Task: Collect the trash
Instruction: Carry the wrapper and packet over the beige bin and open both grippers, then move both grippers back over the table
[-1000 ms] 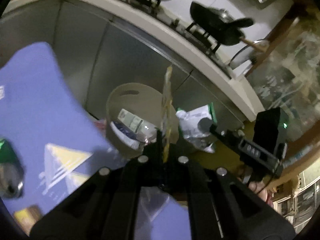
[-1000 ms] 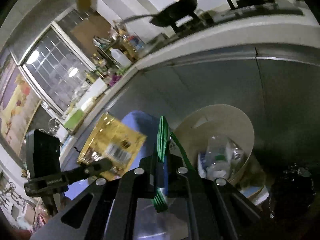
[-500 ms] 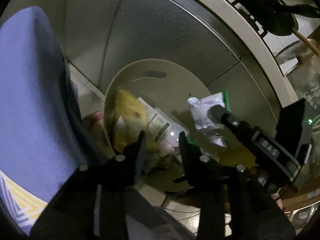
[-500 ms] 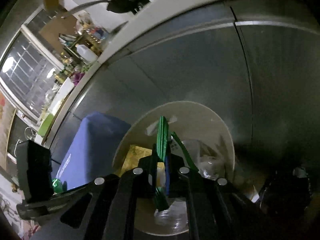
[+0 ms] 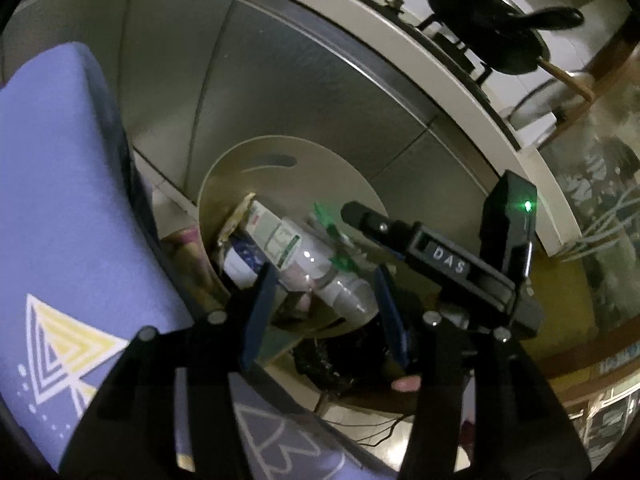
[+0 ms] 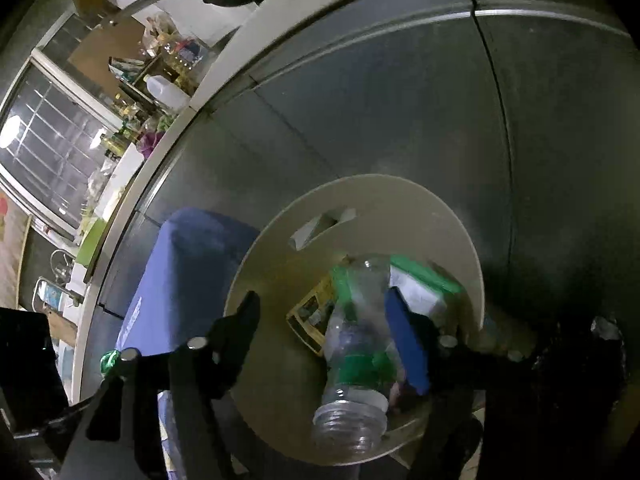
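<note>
Both tools hang right over the bin (image 5: 256, 160), the left tool (image 5: 324, 300) and right tool (image 6: 324, 320) opening with nothing held, so the trash, like the bottle (image 6: 356, 344), lies inside it.

A long pale counter edge (image 5: 400, 52) is seen curving across the room, with grey metal cabinet doors (image 5: 280, 92) set below it. Above the counter, a black pan (image 5: 488, 36) is seen on a stove. Below the cabinet doors, a strip of pale tiled floor (image 5: 168, 196) is visible. Left of the counter, a gridded window (image 6: 52, 152) with bright lamp reflections is seen.
</note>
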{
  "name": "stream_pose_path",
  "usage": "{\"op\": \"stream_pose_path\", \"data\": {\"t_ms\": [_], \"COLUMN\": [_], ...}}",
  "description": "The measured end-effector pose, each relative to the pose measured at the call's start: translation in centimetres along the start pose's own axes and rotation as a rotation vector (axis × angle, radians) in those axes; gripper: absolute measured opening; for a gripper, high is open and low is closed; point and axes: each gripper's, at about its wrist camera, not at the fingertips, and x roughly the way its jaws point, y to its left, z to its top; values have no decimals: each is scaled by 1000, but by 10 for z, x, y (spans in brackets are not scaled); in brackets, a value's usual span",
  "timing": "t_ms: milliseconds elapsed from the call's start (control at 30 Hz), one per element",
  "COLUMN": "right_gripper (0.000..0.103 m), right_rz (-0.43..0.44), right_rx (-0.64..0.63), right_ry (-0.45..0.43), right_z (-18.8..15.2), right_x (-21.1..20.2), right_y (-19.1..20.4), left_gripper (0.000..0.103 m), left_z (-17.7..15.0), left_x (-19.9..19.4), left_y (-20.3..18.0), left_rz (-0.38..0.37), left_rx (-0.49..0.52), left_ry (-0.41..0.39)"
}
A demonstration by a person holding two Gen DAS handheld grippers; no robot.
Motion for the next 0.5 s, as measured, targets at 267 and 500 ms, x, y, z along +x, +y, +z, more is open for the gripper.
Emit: {"op": "stream_pose_path", "data": {"t_ms": [267, 500], "right_gripper": [62, 62], "right_rz": [34, 291], "right_rx": [-86, -147], "right_ry": [-173, -334], "right_z": [-6, -65], "right_x": [-63, -134], "right_y": [43, 89], "left_gripper": [49, 49], "left_z": [-16, -78], "left_x": [-62, -133], "left_y": [-11, 1], "left_rz": [-86, -116], "left_rx": [13, 75], "left_ry": [-95, -153]}}
